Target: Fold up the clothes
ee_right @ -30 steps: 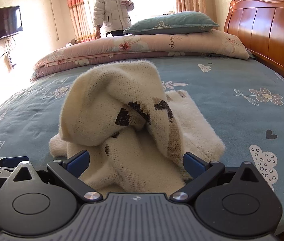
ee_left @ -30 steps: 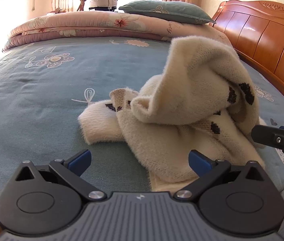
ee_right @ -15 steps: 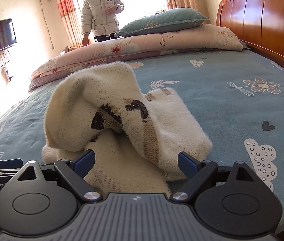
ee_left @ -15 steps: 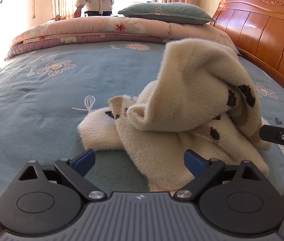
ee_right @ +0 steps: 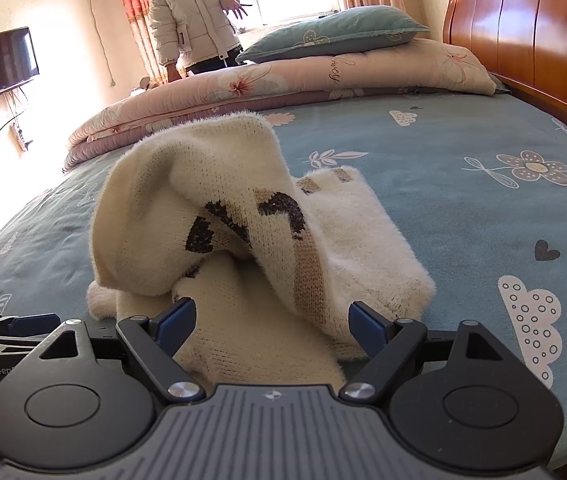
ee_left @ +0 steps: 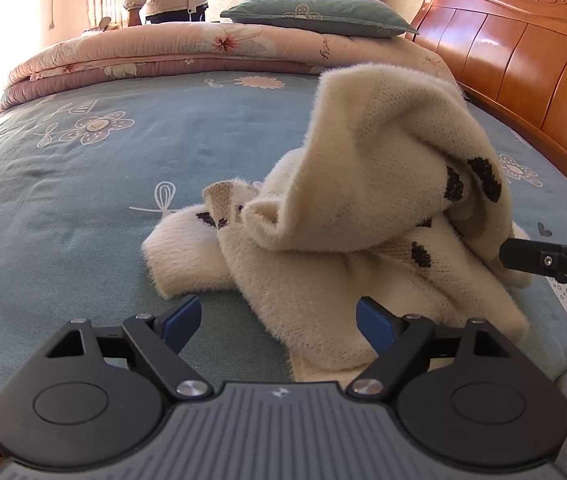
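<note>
Both claws have just been closing a little, the left claw (ee_left: 279, 320) and right claw (ee_right: 271, 320) wide apart, gripping nothing, at the near edge of the crumpled sweater (ee_left: 363, 208) on the bed (ee_left: 83, 184); each should pinch one layer.

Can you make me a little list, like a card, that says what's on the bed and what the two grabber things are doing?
garment: fluffy cream knitted sweater with black and tan patches, crumpled in a heap, not folded
surface: blue-green bedsheet with flower and cloud prints
left gripper: open, jaws just narrowed a little, sweater edge between them, pads not pressing
right gripper: open, jaws just narrowed a little, sweater between them, not gripped
far end: folded pink floral quilt with a teal pillow on top
headboard: glossy brown wood
bystander: person in a white puffer jacket
</note>
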